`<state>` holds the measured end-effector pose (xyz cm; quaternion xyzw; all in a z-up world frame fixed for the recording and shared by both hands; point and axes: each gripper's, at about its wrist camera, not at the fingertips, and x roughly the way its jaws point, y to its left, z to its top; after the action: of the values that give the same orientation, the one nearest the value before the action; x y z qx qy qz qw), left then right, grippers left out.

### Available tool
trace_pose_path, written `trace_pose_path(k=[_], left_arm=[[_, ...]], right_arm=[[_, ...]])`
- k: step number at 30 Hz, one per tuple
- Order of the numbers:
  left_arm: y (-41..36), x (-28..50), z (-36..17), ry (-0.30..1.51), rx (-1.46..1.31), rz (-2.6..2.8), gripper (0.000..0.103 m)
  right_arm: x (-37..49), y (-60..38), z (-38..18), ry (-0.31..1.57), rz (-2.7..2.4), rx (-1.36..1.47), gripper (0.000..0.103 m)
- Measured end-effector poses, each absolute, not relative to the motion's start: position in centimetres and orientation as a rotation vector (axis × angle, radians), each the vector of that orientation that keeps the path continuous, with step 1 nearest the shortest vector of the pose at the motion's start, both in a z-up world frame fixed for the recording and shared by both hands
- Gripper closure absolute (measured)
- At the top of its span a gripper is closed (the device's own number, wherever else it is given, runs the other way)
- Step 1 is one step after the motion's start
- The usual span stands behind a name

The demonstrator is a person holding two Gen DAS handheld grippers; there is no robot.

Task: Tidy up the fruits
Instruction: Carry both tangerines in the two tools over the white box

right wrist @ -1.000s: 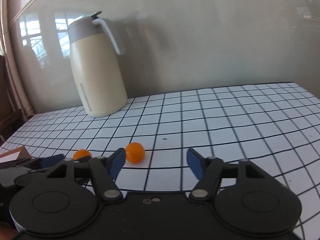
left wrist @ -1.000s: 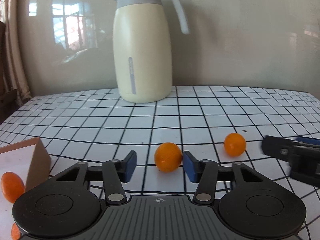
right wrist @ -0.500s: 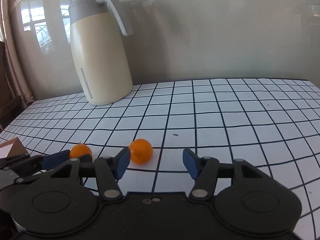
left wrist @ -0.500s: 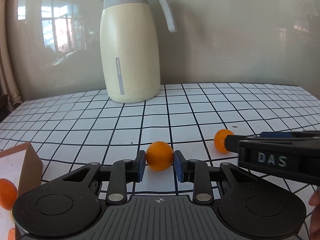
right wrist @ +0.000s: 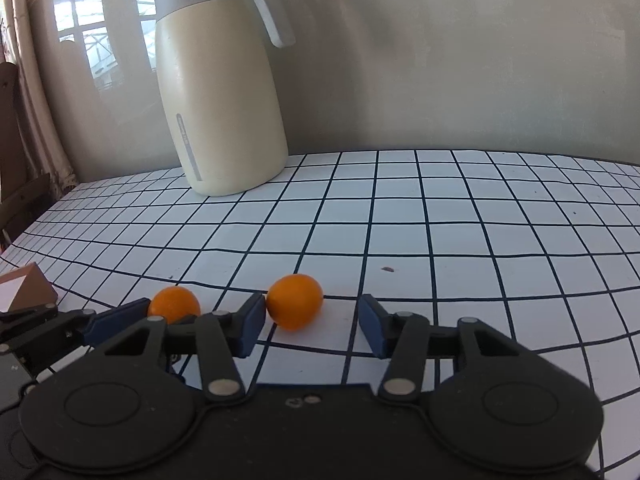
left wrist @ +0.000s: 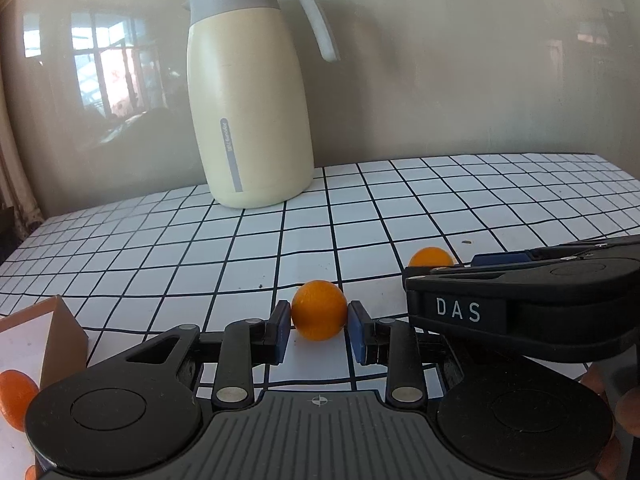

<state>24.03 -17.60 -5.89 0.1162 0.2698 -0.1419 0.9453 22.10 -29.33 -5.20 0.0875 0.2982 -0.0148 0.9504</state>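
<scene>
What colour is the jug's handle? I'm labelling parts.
Light grey handle, matching the lid; clearest in left wrist view.

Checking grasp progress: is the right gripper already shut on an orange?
No: the right gripper is open, the orange near its left finger only.

We assess this as a domestic room, likely a dining area. Evidence: a table under a white cloth with a black grid pattern; a tall cream insulated jug with grey lid and handle; a glossy beige wall reflecting a paned window; a curtain at the left edge.
</scene>
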Motion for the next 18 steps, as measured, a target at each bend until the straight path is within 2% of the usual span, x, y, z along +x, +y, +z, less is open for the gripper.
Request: trace_pose_path(k=[2,5,7,18], left_arm=[[-17.7,24.1,-5.9,0.55,0.236,-0.284,0.072],[-17.7,24.1,-5.9,0.552,0.232,-0.282,0.072],[-17.7,24.1,-5.9,0.552,0.232,-0.281,0.072],[-17.7,24.3,-6.0,0.575,0.224,-0.278,0.072]], right_arm=[[22.1,-29.3,-5.2,0.604,-0.018,0.185,0.069],[22.6,-29.1,-5.3,0.603,-0.017,0.185,0.069],[22.7,-28.9,-5.2,0.608,-0.008,0.185,0.075],[23.3,-28.4,-5.2,0.609,-0.01,0.135,0.08]])
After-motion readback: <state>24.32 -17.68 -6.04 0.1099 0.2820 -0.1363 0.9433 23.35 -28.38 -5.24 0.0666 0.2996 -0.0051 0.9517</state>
